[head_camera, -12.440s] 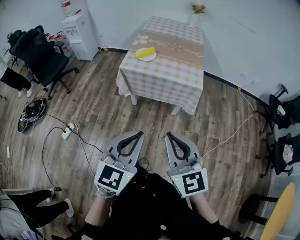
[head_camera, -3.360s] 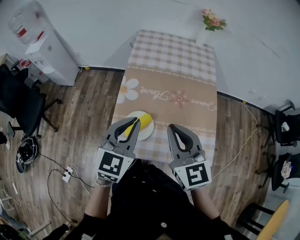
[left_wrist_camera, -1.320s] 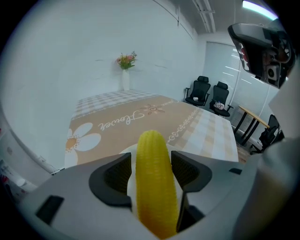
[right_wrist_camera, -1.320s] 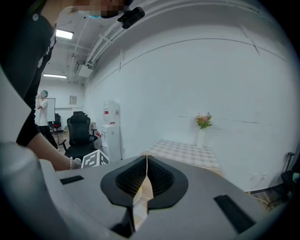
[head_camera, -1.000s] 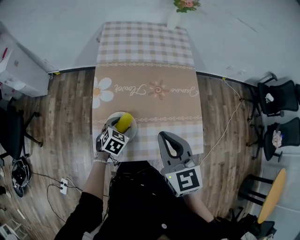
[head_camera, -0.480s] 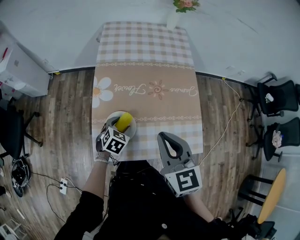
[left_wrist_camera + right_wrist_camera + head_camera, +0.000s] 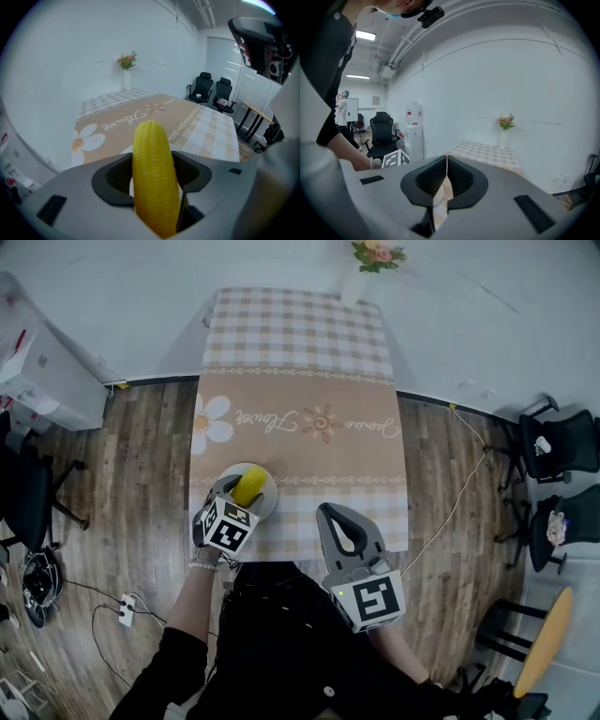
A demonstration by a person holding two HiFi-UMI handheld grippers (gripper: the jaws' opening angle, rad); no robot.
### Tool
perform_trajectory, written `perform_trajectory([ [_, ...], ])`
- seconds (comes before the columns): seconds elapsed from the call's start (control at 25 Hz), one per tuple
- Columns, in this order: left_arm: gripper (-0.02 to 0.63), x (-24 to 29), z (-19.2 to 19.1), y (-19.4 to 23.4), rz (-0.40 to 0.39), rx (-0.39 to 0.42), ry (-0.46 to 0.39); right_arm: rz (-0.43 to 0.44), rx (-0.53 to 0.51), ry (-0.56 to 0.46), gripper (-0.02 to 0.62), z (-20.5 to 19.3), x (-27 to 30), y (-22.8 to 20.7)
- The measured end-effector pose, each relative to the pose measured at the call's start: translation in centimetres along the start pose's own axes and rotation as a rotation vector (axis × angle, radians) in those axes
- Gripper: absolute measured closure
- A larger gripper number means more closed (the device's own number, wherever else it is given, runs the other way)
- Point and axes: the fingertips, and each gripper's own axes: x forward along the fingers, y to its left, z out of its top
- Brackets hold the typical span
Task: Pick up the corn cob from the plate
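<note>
The yellow corn cob (image 7: 249, 483) stands between the fingers of my left gripper (image 7: 241, 494), over the white plate (image 7: 270, 493) near the table's front left corner. In the left gripper view the corn cob (image 7: 150, 140) points up out of the left gripper (image 7: 153, 165), whose jaws press on its sides, and a sliver of the plate (image 7: 125, 151) shows behind. Whether the cob still touches the plate I cannot tell. My right gripper (image 7: 335, 513) hangs at the table's front edge; in its own view the right gripper (image 7: 446, 161) has its jaws together, with nothing held.
The table (image 7: 309, 381) carries a checked cloth with a tan runner, and a vase of flowers (image 7: 375, 255) at its far end. Black chairs (image 7: 562, 442) stand to the right, a white cabinet (image 7: 47, 381) to the left. A power strip (image 7: 128, 610) and cables lie on the wood floor.
I have come from across the room up to the table. The left gripper, open around the cob 3.4 s ago, is shut on it. Over the last second hardly anything has moved.
</note>
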Motion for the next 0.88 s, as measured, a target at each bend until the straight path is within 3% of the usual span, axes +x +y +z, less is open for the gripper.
perform_trajectory([
  [0.88, 0.347, -8.3, 2.3, 1.1, 0.117, -0.055, -0.159, 0.112, -0.087, -0.115, 0.552, 3.7, 1.9, 2.4],
])
